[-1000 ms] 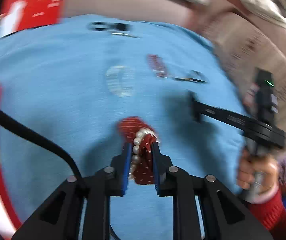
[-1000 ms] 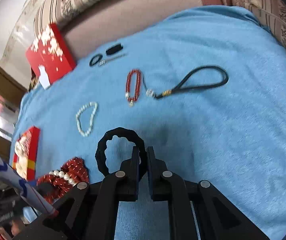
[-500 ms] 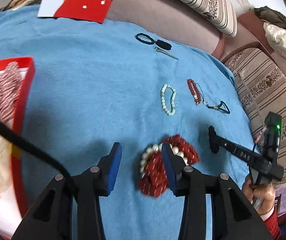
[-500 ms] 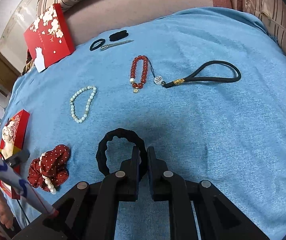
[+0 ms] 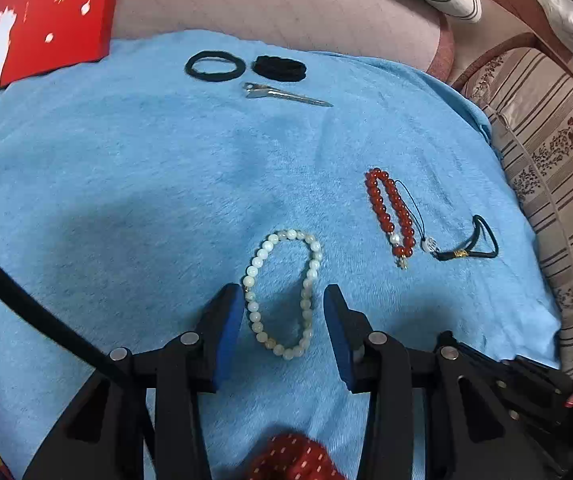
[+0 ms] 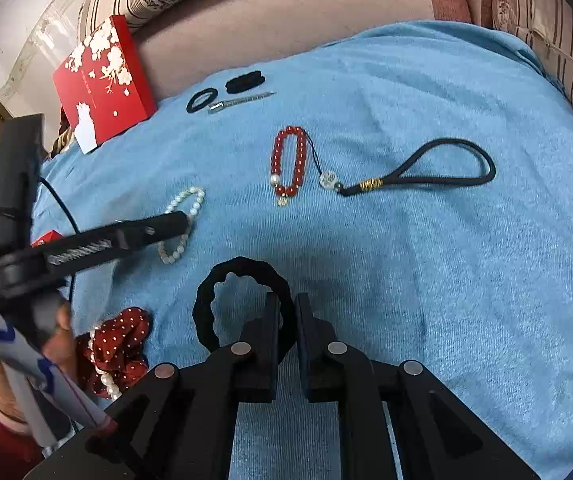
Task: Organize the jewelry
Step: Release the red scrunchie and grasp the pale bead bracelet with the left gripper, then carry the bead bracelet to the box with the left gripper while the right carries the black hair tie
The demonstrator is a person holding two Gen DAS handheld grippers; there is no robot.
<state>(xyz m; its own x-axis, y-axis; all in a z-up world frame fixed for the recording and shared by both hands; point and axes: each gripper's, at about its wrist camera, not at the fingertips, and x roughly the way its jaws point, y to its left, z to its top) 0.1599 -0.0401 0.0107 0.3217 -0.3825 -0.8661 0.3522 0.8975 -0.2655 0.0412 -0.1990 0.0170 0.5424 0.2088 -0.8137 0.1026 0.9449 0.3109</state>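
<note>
My left gripper (image 5: 282,300) is open, its blue-padded fingers on either side of a pale green bead bracelet (image 5: 284,292) lying on the blue towel (image 5: 126,184); the bracelet also shows in the right wrist view (image 6: 182,220). The red polka-dot scrunchie with pearls (image 6: 114,344) lies on the towel behind the left gripper, its edge visible (image 5: 294,458). My right gripper (image 6: 286,312) is shut on a black wavy hair tie (image 6: 242,304), held just above the towel. A red bead bracelet (image 5: 390,212) and a black cord with a charm (image 6: 418,172) lie to the right.
At the towel's far edge lie a thin black hair tie (image 5: 214,65), a thick black hair tie (image 5: 280,68) and a metal hair clip (image 5: 286,94). A red gift-box lid (image 5: 46,12) leans against the sofa back. Striped cushions (image 5: 558,152) are at right.
My left gripper let go of the red scrunchie, opened, and moved forward over the towel until its fingers flank the pale bead bracelet. The right gripper has kept hold of the black hair tie.
</note>
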